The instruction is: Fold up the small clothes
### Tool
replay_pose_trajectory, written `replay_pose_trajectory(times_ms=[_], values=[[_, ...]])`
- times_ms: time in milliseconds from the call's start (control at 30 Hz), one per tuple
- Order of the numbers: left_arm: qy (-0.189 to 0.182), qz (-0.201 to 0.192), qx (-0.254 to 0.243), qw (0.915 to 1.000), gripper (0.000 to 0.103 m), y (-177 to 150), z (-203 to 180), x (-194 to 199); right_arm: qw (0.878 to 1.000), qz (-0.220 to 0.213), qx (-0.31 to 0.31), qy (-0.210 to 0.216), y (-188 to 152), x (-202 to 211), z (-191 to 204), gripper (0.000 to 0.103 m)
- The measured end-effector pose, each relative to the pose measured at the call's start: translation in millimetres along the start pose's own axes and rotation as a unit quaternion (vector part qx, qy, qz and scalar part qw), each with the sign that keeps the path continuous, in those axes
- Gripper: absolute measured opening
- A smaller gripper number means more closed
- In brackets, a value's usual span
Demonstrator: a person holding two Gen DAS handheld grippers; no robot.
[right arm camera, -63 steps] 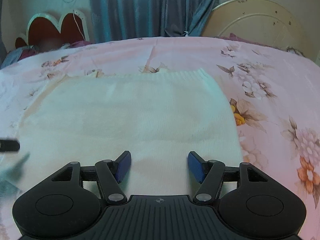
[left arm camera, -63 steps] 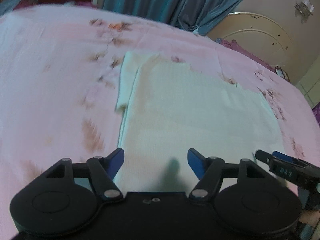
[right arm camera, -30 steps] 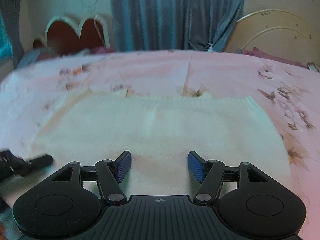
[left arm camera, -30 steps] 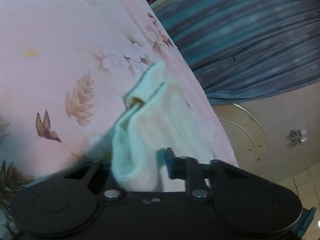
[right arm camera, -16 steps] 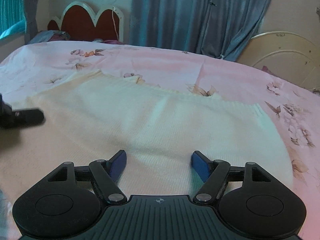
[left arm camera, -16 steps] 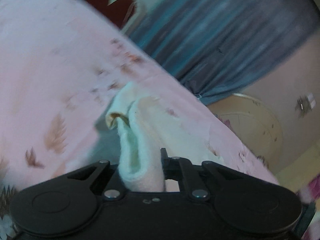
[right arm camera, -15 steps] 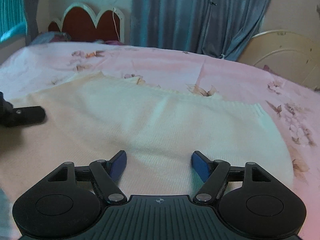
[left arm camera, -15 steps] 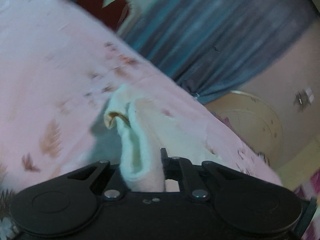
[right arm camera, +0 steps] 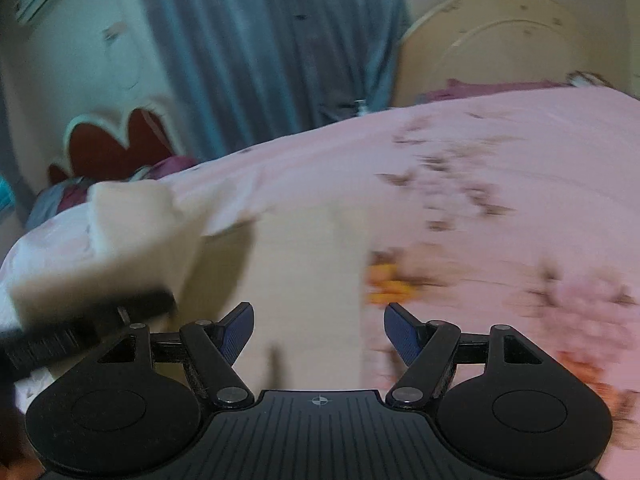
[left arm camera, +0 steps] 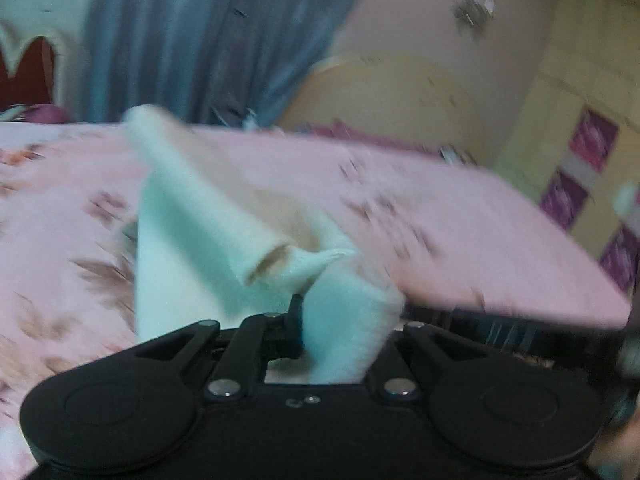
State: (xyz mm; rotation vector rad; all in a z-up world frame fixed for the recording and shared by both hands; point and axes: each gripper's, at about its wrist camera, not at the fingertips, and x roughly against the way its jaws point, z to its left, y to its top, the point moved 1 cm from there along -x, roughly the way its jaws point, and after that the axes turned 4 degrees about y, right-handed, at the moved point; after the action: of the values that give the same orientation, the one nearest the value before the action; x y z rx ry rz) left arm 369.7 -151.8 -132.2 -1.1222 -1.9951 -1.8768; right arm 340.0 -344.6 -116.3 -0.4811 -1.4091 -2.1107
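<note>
A cream-white knit garment (left arm camera: 208, 240) lies on the pink floral bed sheet (left arm camera: 460, 216). My left gripper (left arm camera: 308, 320) is shut on a bunched edge of it and holds that edge raised off the bed, with the cloth draped back in a fold. The right wrist view shows the lifted part of the garment (right arm camera: 132, 240) at the left, with the black left gripper (right arm camera: 80, 324) beneath it. The rest of the garment (right arm camera: 304, 264) lies flat ahead. My right gripper (right arm camera: 319, 320) stands open just above that flat part, with nothing between its blue pads (right arm camera: 240, 324). Both views are motion-blurred.
A blue curtain (right arm camera: 280, 40) hangs behind the bed. A red scalloped headboard (right arm camera: 116, 144) stands at the back left and a round cream board (right arm camera: 500, 40) leans on the wall. The bed's edge (left arm camera: 560, 312) drops off at the right in the left wrist view.
The left gripper has risen and rolled, carrying the garment's edge up and across toward the right gripper. The right gripper has slid sideways over the garment, still open.
</note>
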Motion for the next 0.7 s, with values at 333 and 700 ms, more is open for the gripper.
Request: replay_pose_trajectory(times_ms=[333, 700], values=[[-0.016, 0.042, -0.107, 0.9932, 0.042, -53.3, -28.5, 22.3, 0.986, 0.062, -0.084, 0.131, 8.7, -12.3, -7.4, 0.072], [0.057, 0.008, 0.008, 0.9983, 0.050, -35.1, 58.2, 93.1, 0.979, 0.082, -0.113, 0.146, 9.4, -54.3, -0.6, 0.033]])
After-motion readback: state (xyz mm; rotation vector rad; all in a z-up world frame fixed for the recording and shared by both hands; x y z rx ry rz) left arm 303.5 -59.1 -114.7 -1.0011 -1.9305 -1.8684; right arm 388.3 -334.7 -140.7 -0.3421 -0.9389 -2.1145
